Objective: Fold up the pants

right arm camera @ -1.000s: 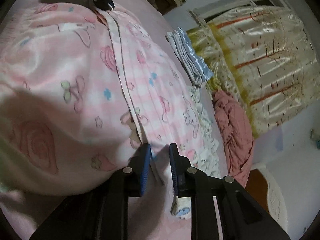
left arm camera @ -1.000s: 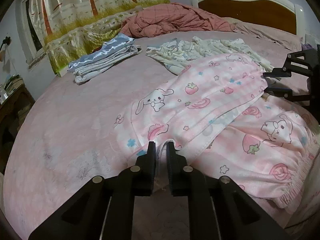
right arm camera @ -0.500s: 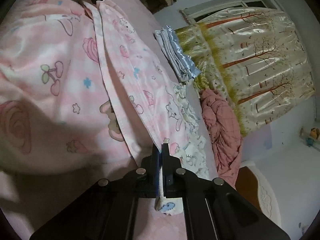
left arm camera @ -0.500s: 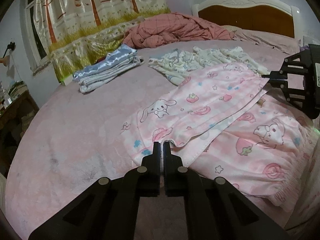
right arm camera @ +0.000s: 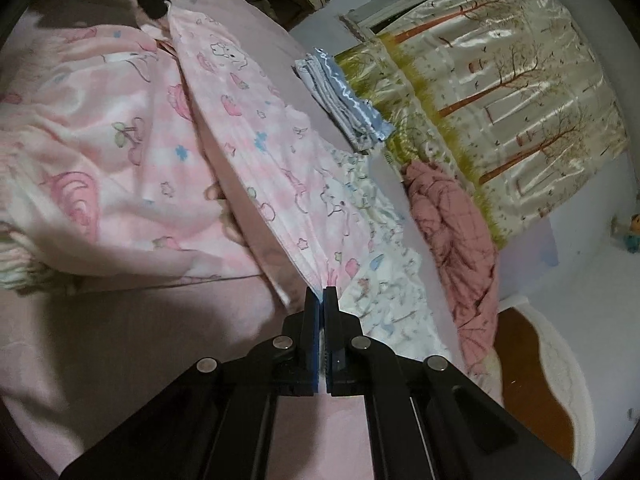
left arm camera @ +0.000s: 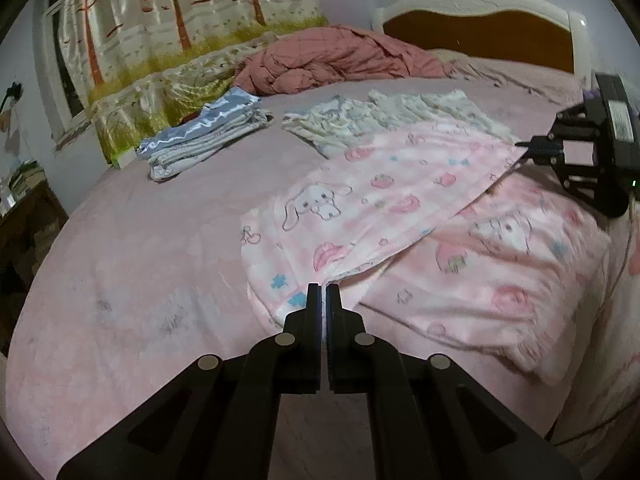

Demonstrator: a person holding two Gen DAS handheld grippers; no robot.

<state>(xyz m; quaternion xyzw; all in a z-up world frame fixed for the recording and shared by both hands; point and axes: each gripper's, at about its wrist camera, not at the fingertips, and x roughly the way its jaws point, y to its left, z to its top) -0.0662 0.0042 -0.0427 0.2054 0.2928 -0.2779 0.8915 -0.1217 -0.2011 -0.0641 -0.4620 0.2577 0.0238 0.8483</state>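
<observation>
The left gripper (left arm camera: 323, 292) has its fingers (left arm camera: 313, 300) pinched together on one corner of the pants (left arm camera: 384, 200) hem, and the right gripper (right arm camera: 321, 295) has its fingers (right arm camera: 310, 304) clamped on the other corner of the same hem, so the pink cartoon-print cloth stretches taut between them. From the left wrist view the right gripper (left arm camera: 524, 145) shows at the far end of that raised edge. The held leg lies folded back over the rest of the pants, which are spread on the bed (left arm camera: 132, 264) near its foot edge, the gathered waistband by the right side edge. Just beyond the pants, touching them, lies a cream printed garment (left arm camera: 384, 116). Toward the left side edge sits a folded stack (left arm camera: 200, 140) of blue and white cloth, apart from the pants. A rumpled red quilt (left arm camera: 332, 60) is heaped by the headboard (left arm camera: 480, 12), and a tree-print curtain (left arm camera: 180, 12) hangs beyond the left side.
</observation>
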